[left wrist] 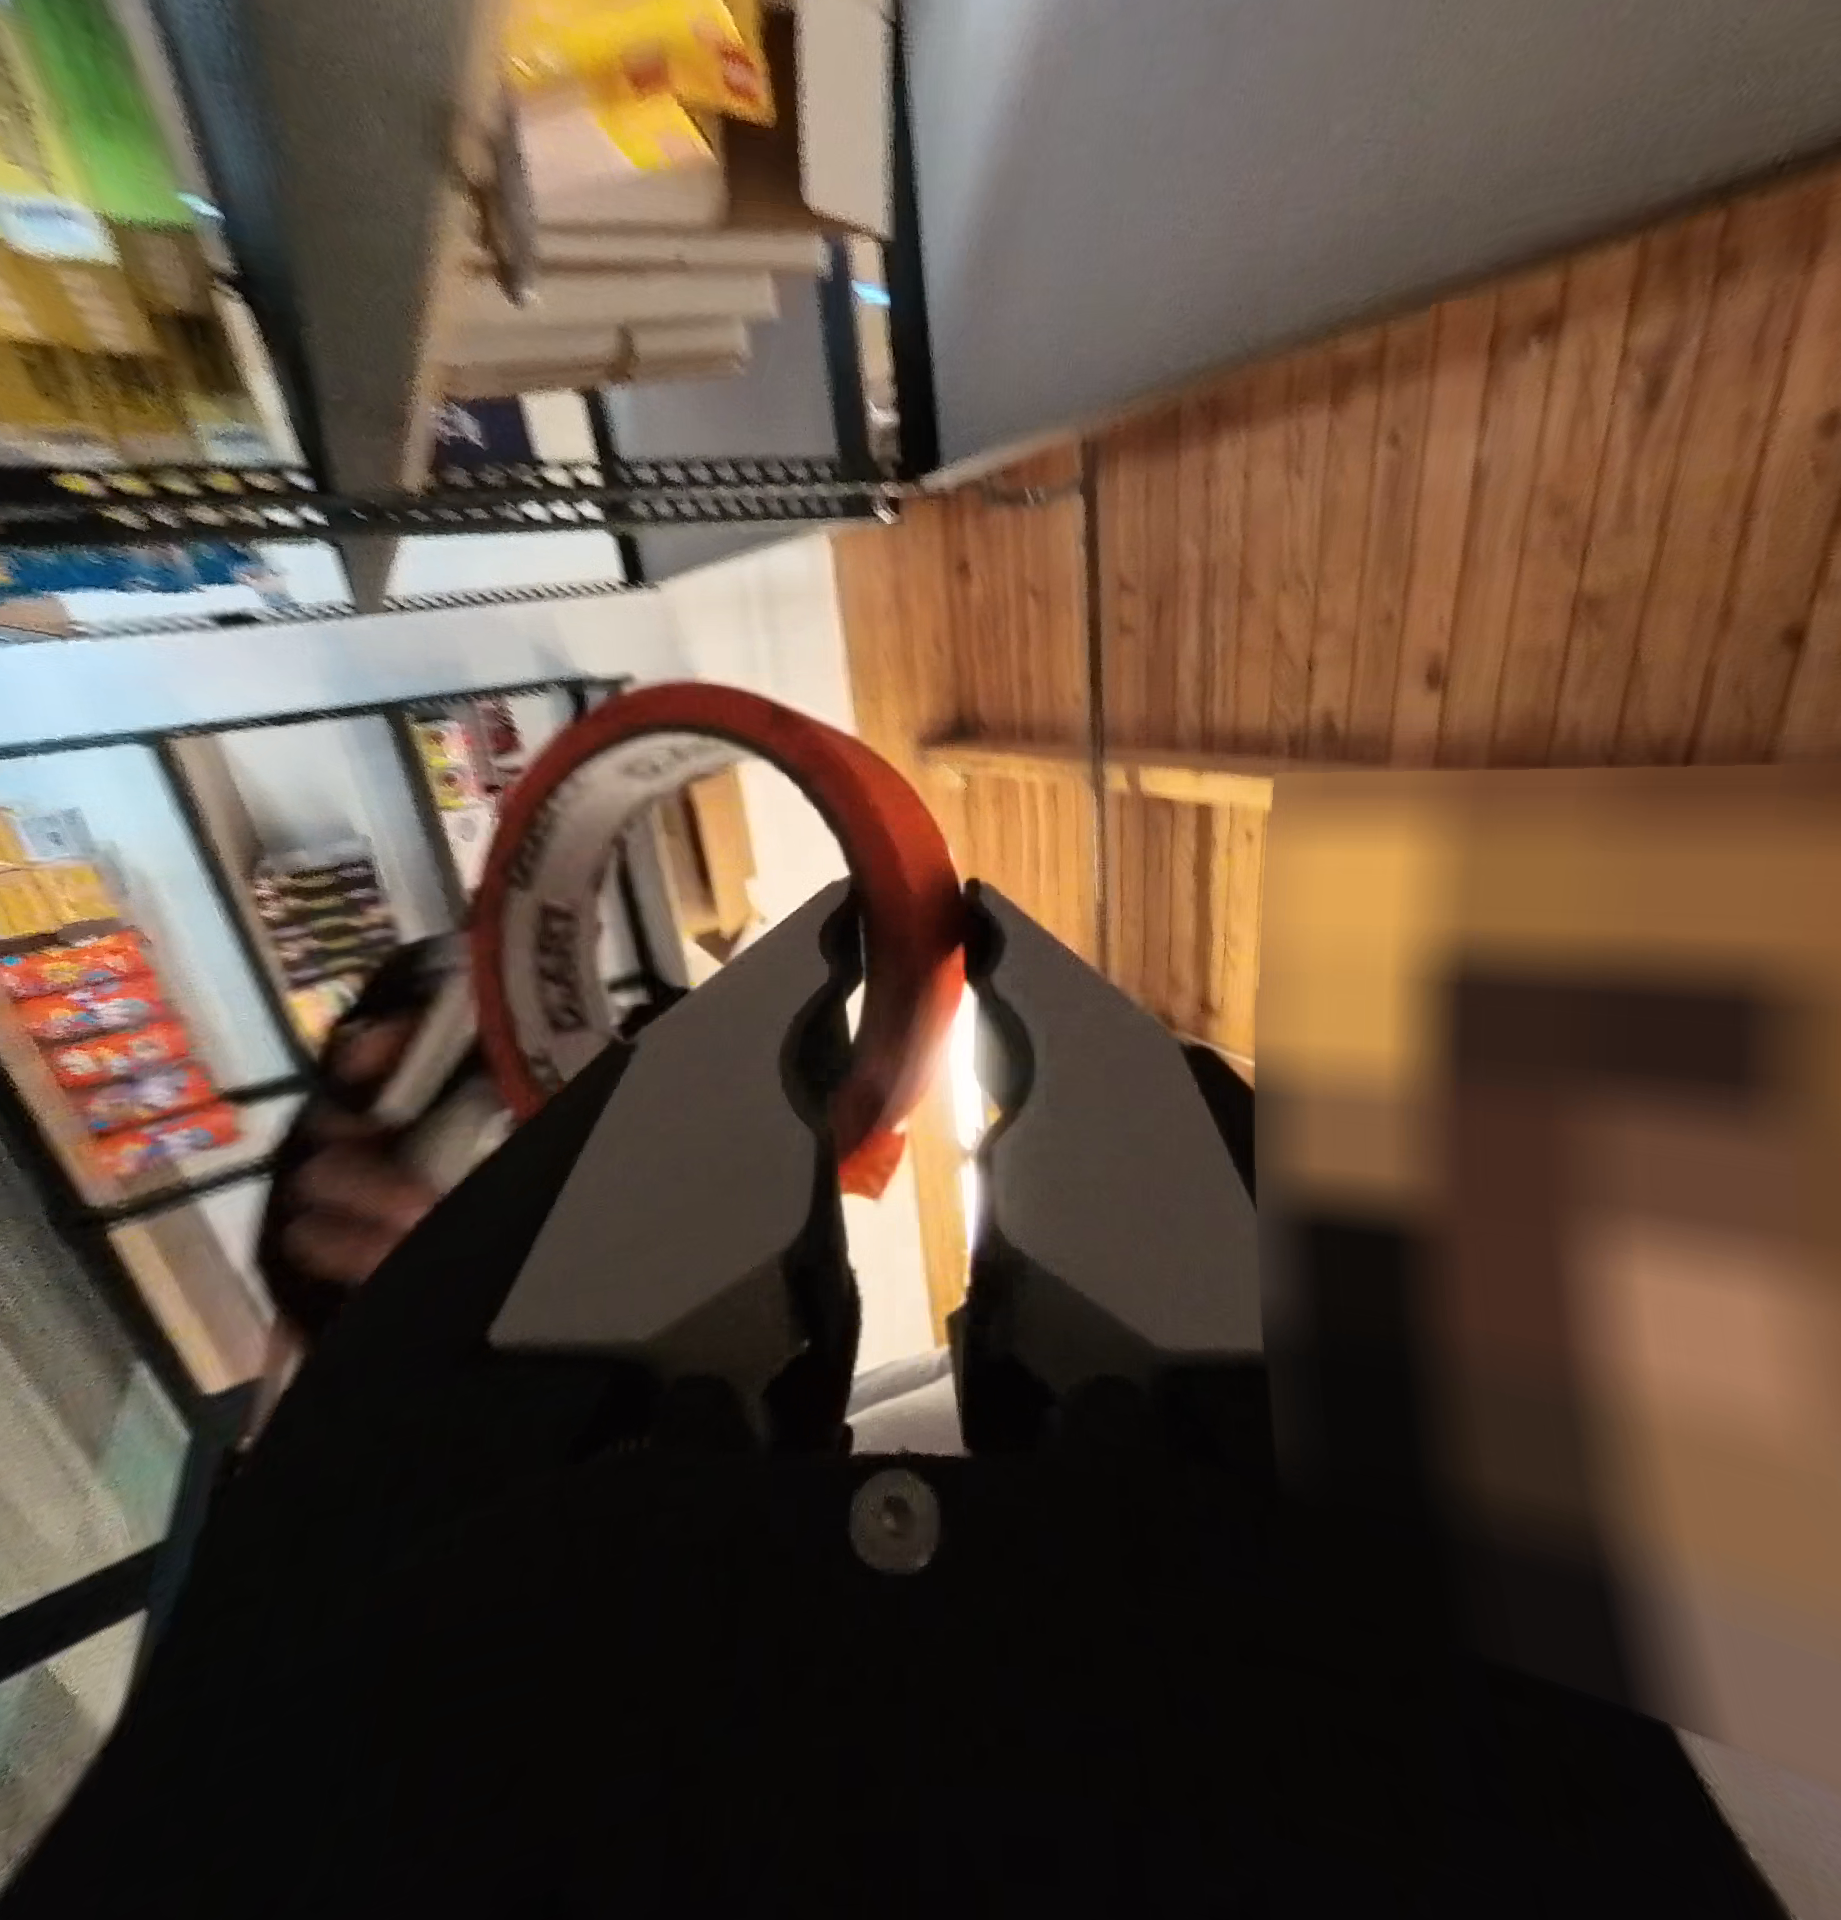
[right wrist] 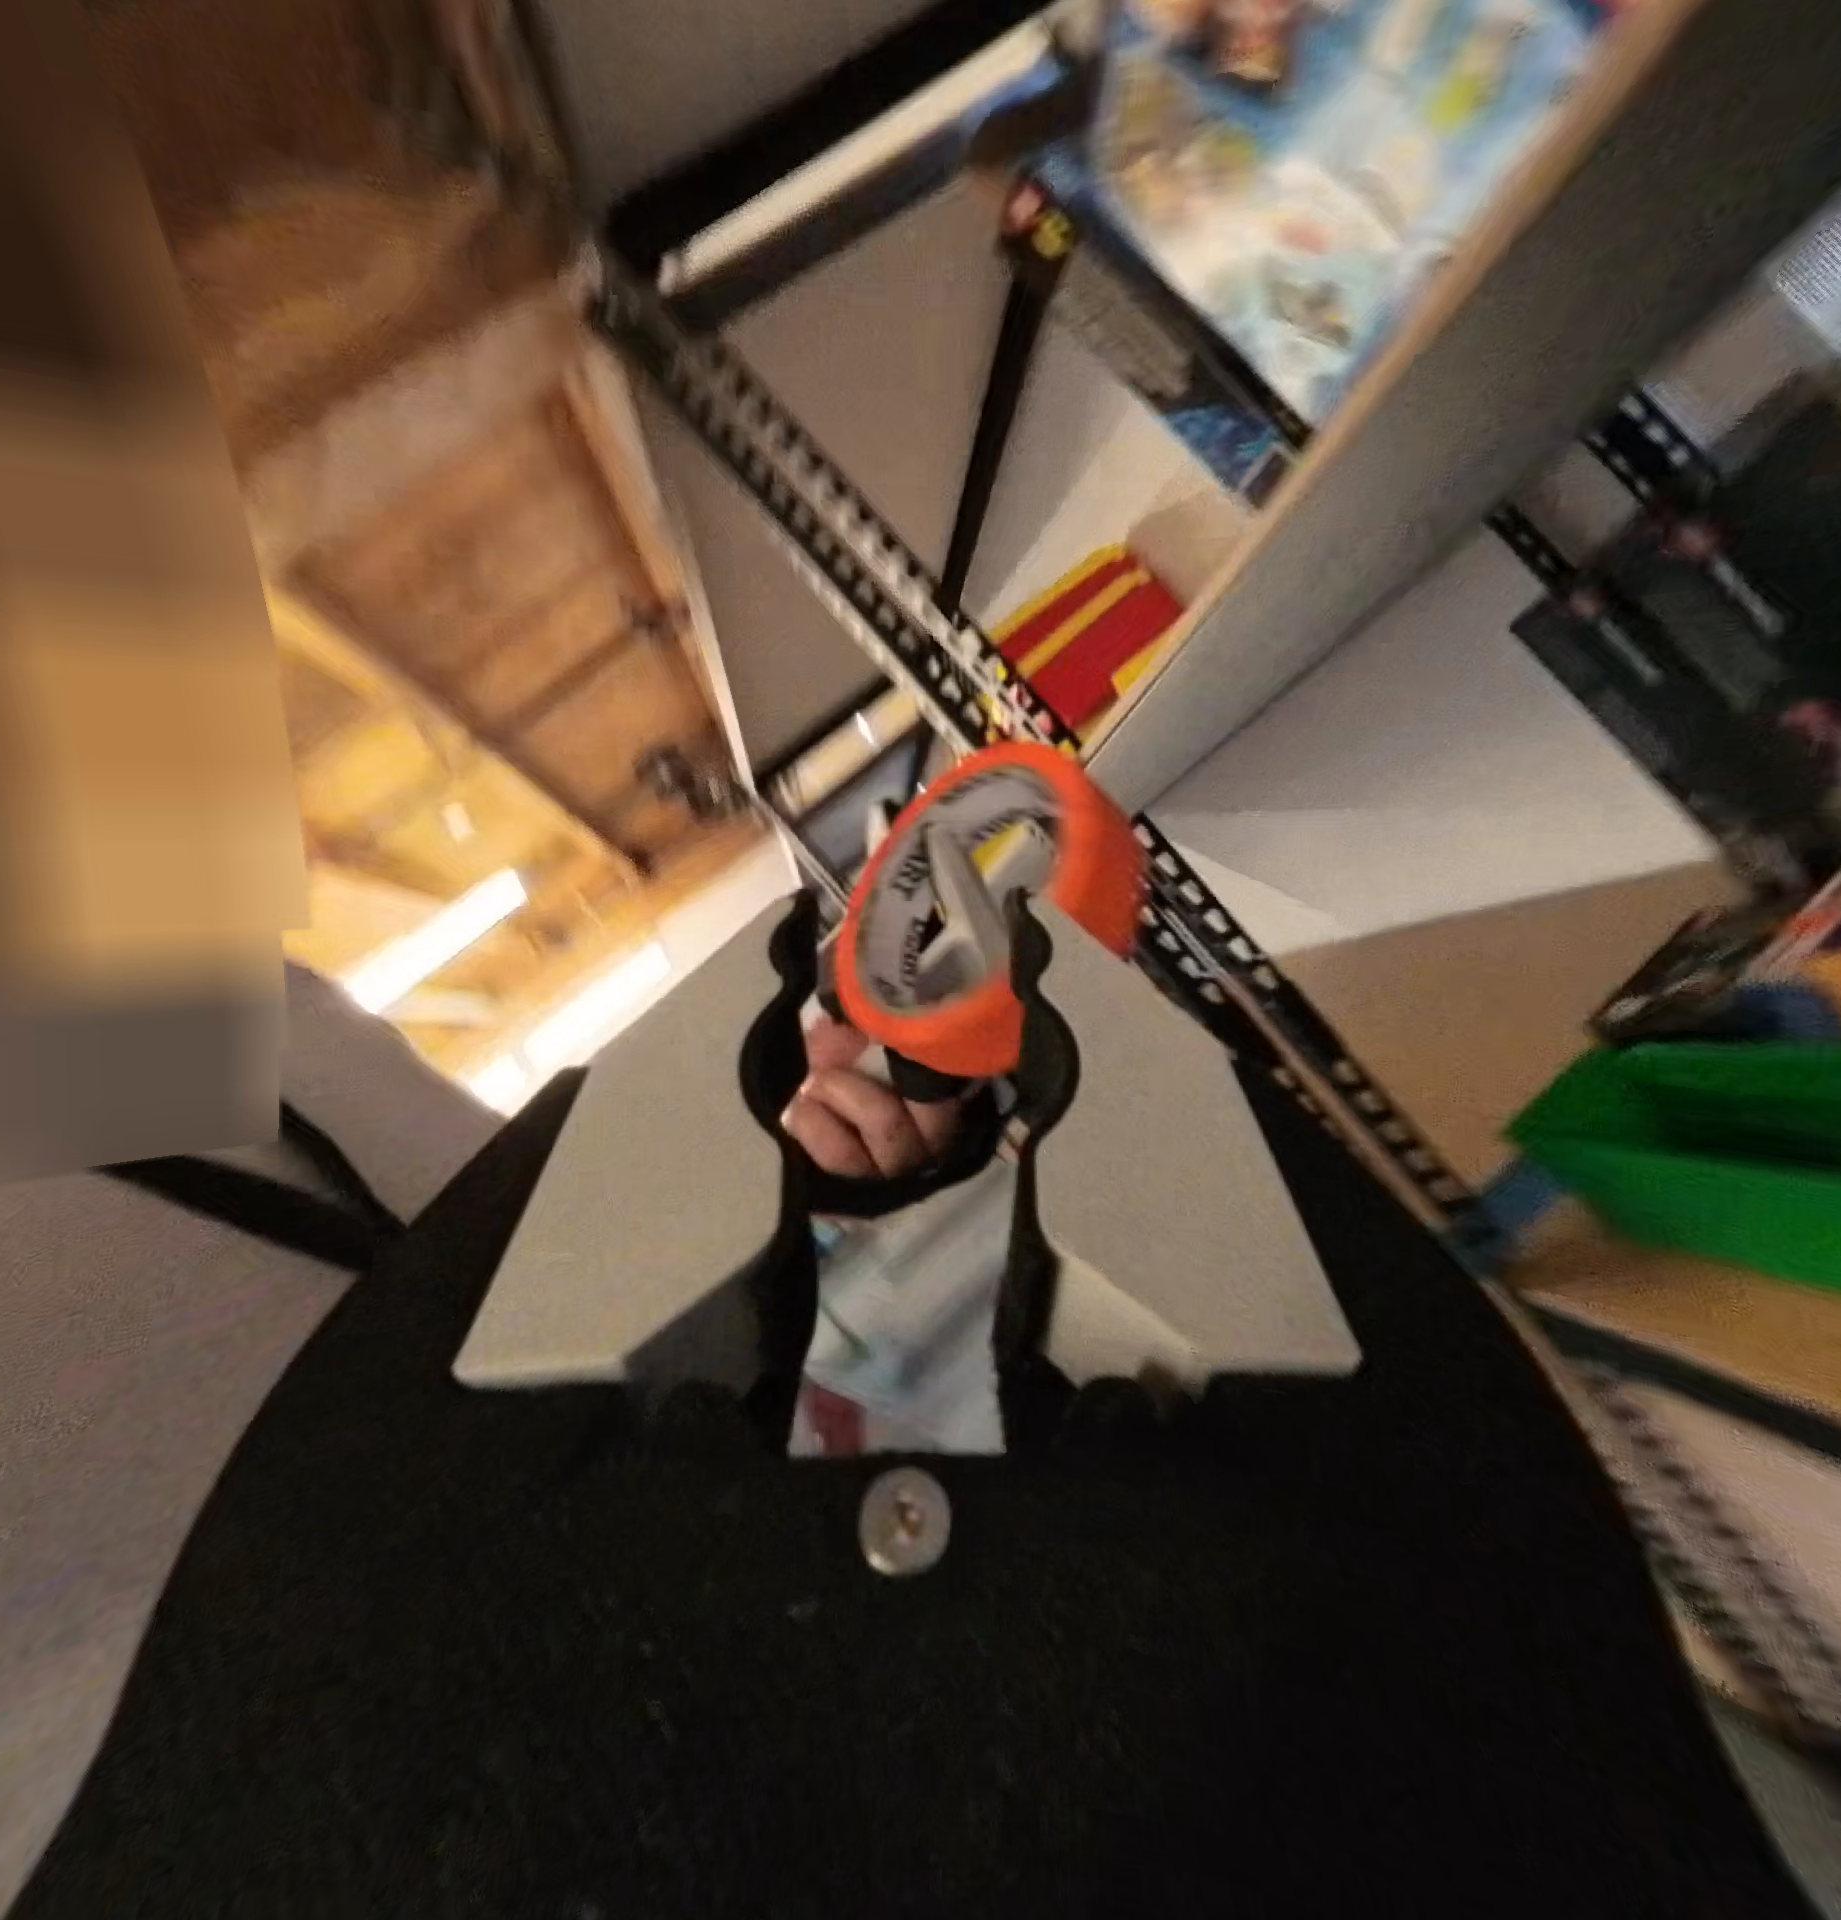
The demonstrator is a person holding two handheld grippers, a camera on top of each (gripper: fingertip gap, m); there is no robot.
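An orange tape roll (left wrist: 895, 831) with a white inner core is held up in the air. My left gripper (left wrist: 911, 909) is shut on its rim, and the band runs between the two fingers. In the right wrist view the roll (right wrist: 1061, 831) sits at my right gripper's (right wrist: 911, 920) tips. Those jaws stand apart and straddle the roll's near rim. Motion blur hides whether the pads press on it. The left gripper's grey finger (right wrist: 957, 920) passes through the core, with a hand (right wrist: 854, 1122) behind it. The right gripper shows blurred at the roll's far side (left wrist: 417, 1060).
Black metal shelving (left wrist: 625, 504) with boxes and coloured packs stands to the left in the left wrist view, beside a wood-panelled wall (left wrist: 1415, 520). In the right wrist view a perforated shelf post (right wrist: 874, 582) runs behind the roll, with a green bin (right wrist: 1705, 1153) on a shelf to the right.
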